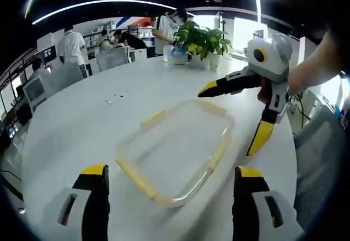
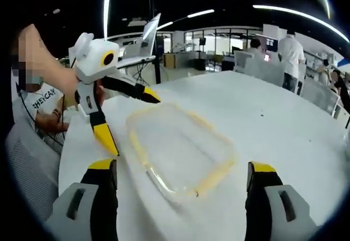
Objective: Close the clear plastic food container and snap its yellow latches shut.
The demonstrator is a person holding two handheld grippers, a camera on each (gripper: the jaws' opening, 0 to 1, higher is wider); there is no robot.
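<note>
While spread wide, both grippers (image 1: 170,171) (image 2: 183,167) beside the container (image 1: 178,151).

Materials and finishes

Container (image 1: 176,151): clear, glossy plastic with opaque yellow plastic latches (image 1: 136,179). Table (image 1: 82,121): smooth white surface, slight sheen. Gripper jaws: matt black, yellow tips.

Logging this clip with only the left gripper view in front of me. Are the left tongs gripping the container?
Observer: No. In the right gripper view the left tongs are wide open beside the clear container, with nothing in them.
Reviewer: What holds them up?
Observer: A hand grips their white body from behind.
Reviewer: And the right tongs from their own camera?
Observer: The right tongs are spread too. The container's near end lies between their jaws on the white table.
</note>
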